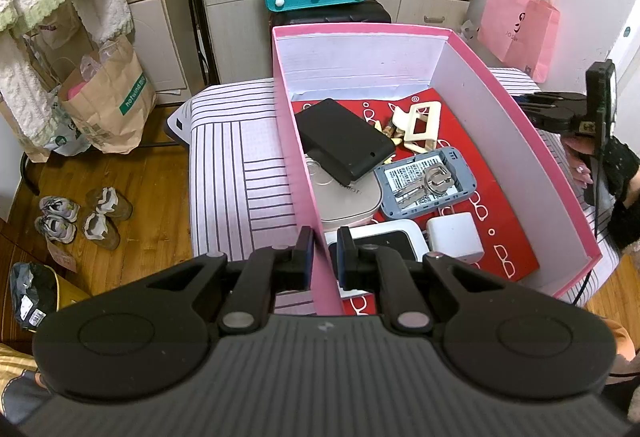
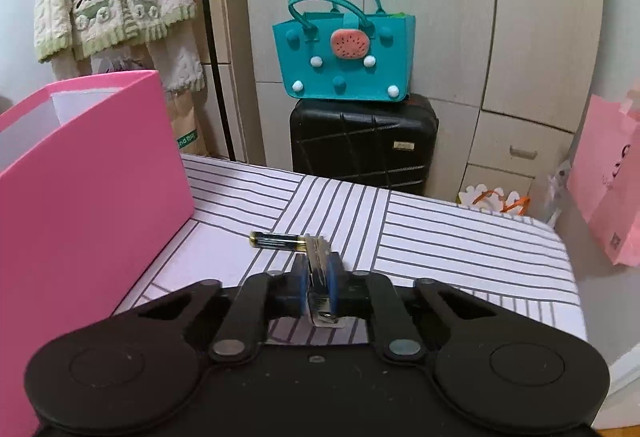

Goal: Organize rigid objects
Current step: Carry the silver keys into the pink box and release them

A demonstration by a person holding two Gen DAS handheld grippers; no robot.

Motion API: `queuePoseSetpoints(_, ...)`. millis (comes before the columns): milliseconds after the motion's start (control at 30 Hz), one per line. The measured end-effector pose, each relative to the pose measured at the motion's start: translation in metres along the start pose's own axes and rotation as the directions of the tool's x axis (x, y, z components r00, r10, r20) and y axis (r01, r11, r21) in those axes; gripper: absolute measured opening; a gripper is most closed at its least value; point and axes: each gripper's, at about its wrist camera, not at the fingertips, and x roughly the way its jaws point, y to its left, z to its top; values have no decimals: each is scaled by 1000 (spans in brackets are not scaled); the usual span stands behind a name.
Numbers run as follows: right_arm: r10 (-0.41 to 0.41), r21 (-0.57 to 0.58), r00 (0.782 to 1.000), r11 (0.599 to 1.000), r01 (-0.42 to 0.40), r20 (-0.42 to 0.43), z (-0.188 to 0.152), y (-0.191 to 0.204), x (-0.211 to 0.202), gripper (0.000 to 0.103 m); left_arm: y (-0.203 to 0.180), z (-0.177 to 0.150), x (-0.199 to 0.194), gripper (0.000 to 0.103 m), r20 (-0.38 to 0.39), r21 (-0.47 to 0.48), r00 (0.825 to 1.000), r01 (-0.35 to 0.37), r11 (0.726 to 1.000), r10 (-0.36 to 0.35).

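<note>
Metal shows between the pads of our right gripper (image 2: 319,273): a small silver key (image 2: 318,257) is clamped there, its tip poking out past the fingertips. Just beyond that tip a battery (image 2: 276,240) lies flat on the striped cushion surface (image 2: 460,249), its near end at the key's tip, though we cannot tell whether they touch. To the left of both stands the outer wall of the pink box (image 2: 92,173).

Our left gripper (image 1: 322,251) pinches the near left wall of the pink box (image 1: 298,141), one pad outside and one inside. Within the box, on a red printed liner (image 1: 500,205), lie a black flat case (image 1: 344,141) at the far left, a cream hair clip (image 1: 420,125) beside it, a grey-blue device (image 1: 424,185) with keys resting on it in the middle, and a white charger cube (image 1: 454,239) at the near edge.
</note>
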Motion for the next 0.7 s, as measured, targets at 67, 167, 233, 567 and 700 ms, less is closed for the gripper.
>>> queuePoseSetpoints(67, 8, 31, 1000, 999, -7, -12, -1, -2, -5, 11, 0, 0, 0, 10, 1, 2, 1000, 2, 1000, -2)
queuePoseSetpoints(167, 38, 93, 999, 995, -35, -30, -1, -9, -11, 10, 0, 0, 0, 10, 1, -1, 1000, 1, 1000, -1)
queuePoseSetpoints(233, 54, 133, 998, 990, -50, -30, 0, -14, -17, 4, 0, 0, 0, 10, 0, -2, 1000, 4, 1000, -4)
queuePoseSetpoints(567, 169, 181, 985, 970, -161, -29, 10, -6, -57, 3, 2, 0, -1, 10, 1, -5, 1000, 9, 1000, -9)
queuePoseSetpoints(700, 185, 167, 983, 969, -181, -11, 22, 2, -79, 3, 3, 1, -1, 10, -2, -3, 1000, 9, 1000, -9)
